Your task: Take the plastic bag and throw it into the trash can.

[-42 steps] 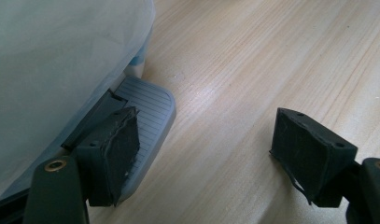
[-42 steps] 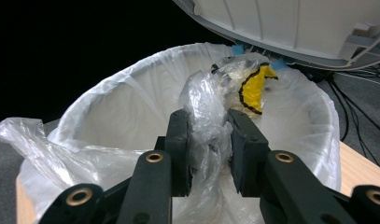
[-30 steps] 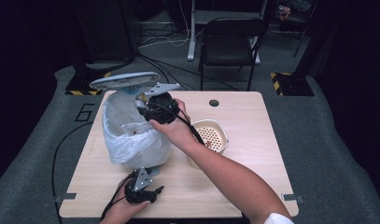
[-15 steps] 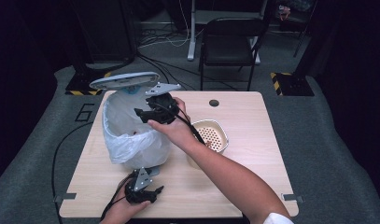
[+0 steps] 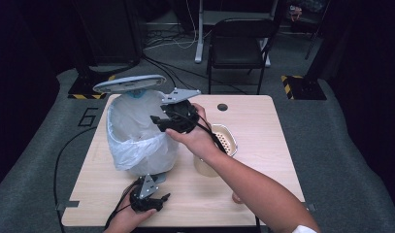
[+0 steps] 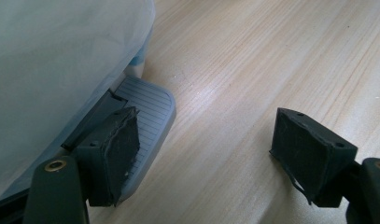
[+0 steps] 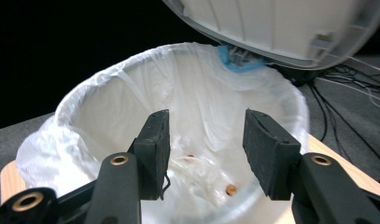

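A "6" (image 5: 88, 118) is marked on the floor left of the bin (image 5: 137, 141). Right of the bin stands a beige bowl (image 5: 223, 141); the lid (image 5: 129, 84) is raised. The right tool (image 7: 204, 151) hangs over the bin's mouth, jaws just closing yet part-open, empty. The left tool (image 6: 204, 154), released, rests by the bin's pedal (image 6: 148, 105) on the tabletop (image 5: 263, 160).

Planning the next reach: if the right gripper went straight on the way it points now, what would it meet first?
Probably the white plastic liner inside the open bin. The right gripper, jaws apart and empty, aims down into the bin's mouth, with nothing in between. Depth is hard to judge.
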{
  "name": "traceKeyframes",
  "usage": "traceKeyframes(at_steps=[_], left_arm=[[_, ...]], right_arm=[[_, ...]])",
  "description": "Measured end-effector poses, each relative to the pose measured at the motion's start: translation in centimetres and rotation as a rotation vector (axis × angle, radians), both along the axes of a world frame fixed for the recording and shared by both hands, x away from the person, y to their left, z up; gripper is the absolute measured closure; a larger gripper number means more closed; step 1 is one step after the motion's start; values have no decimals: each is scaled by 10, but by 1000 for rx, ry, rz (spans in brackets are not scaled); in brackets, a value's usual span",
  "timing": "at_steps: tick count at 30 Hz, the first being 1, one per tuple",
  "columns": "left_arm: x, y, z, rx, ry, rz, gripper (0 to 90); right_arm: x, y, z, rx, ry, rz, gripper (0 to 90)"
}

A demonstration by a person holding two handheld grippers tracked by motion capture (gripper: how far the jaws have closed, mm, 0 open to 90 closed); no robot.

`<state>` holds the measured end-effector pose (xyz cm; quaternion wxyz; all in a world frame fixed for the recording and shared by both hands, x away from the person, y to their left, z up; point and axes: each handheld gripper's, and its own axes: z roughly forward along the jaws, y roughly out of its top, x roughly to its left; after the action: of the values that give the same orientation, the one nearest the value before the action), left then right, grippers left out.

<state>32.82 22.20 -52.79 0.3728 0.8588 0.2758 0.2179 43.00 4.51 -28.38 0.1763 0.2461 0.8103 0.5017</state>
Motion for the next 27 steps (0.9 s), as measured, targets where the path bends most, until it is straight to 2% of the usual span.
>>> traceKeyframes(at_steps=[8, 11, 15, 16, 17, 22, 27], left_arm=[[0, 0, 0, 0, 0, 0, 231], [-1, -1, -2, -20, -1, 15, 231], [-1, -1, -2, -19, 0, 14, 231], [-2, -1, -1, -18, 11, 23, 231], [-2, -1, -2, -20, 11, 20, 231], [-2, -1, -1, -6, 7, 14, 231], [-2, -1, -1, -9, 3, 19, 231]], right_arm=[[-2, -31, 7, -20, -20, -35, 548], [1, -44, 5, -15, -25, -56, 548], [7, -59, -1, -3, -16, -76, 551], [9, -63, -3, 0, -5, -86, 557], [13, -74, -9, -6, -8, -99, 561], [18, -93, -22, -14, -1, -144, 589], [24, -113, -37, -46, 2, -192, 605]])
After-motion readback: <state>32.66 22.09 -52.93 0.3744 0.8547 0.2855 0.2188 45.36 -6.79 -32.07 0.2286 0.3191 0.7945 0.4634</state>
